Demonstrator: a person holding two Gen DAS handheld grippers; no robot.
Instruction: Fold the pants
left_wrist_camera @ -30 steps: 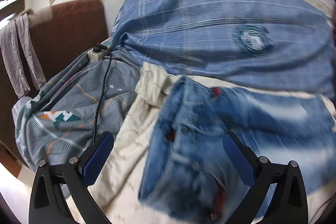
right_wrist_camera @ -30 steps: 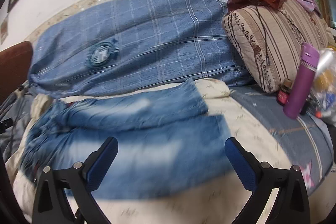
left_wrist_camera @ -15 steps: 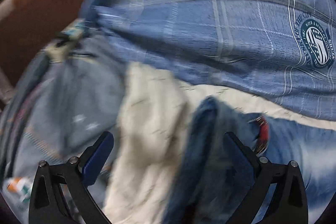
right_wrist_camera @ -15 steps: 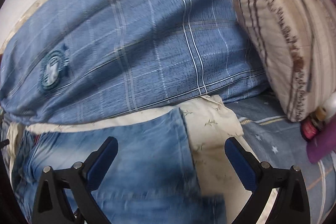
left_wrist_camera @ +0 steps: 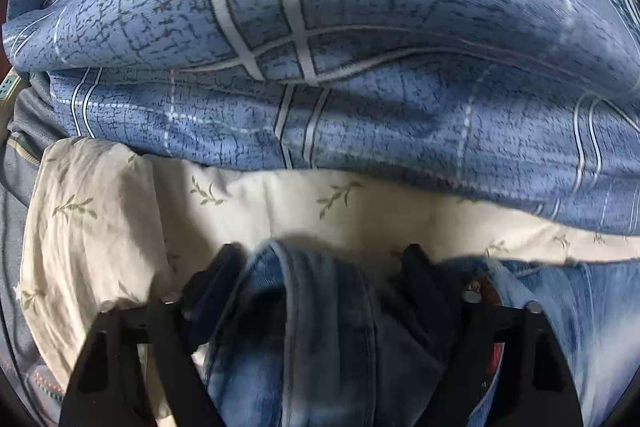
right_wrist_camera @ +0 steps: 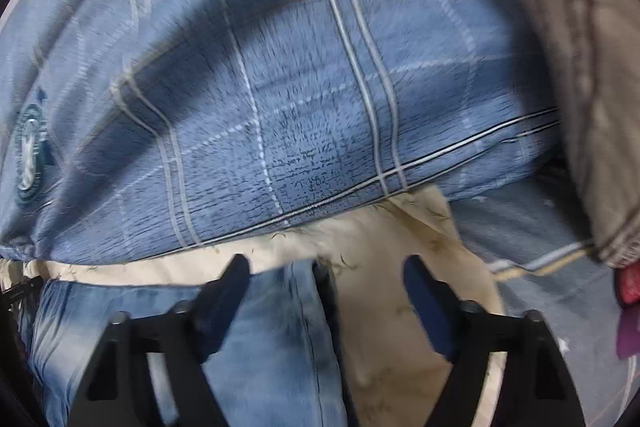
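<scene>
Blue jeans lie on a cream leaf-print sheet (left_wrist_camera: 240, 195). In the left wrist view the folded waist end of the jeans (left_wrist_camera: 320, 339) bulges up between the fingers of my left gripper (left_wrist_camera: 320, 271). Its jaws are closing around that fold, and no firm pinch shows. In the right wrist view the leg end of the jeans (right_wrist_camera: 260, 347) reaches in from the left, its hem corner under my right gripper (right_wrist_camera: 324, 279). Those jaws are closing too. The left fingertip (right_wrist_camera: 228, 291) is over denim and the right fingertip (right_wrist_camera: 424, 291) is over bare sheet.
A bulky blue plaid duvet (left_wrist_camera: 320, 67) (right_wrist_camera: 280, 107) rises right behind the jeans. A brown striped pillow (right_wrist_camera: 580, 67) stands at the right, over a grey-blue bedsheet (right_wrist_camera: 532, 227). A purple bottle (right_wrist_camera: 630, 339) shows at the right edge.
Both grippers have moved forward and down, close over the far edge of the jeans. Both pairs of jaws have narrowed, and denim now lies between them.
</scene>
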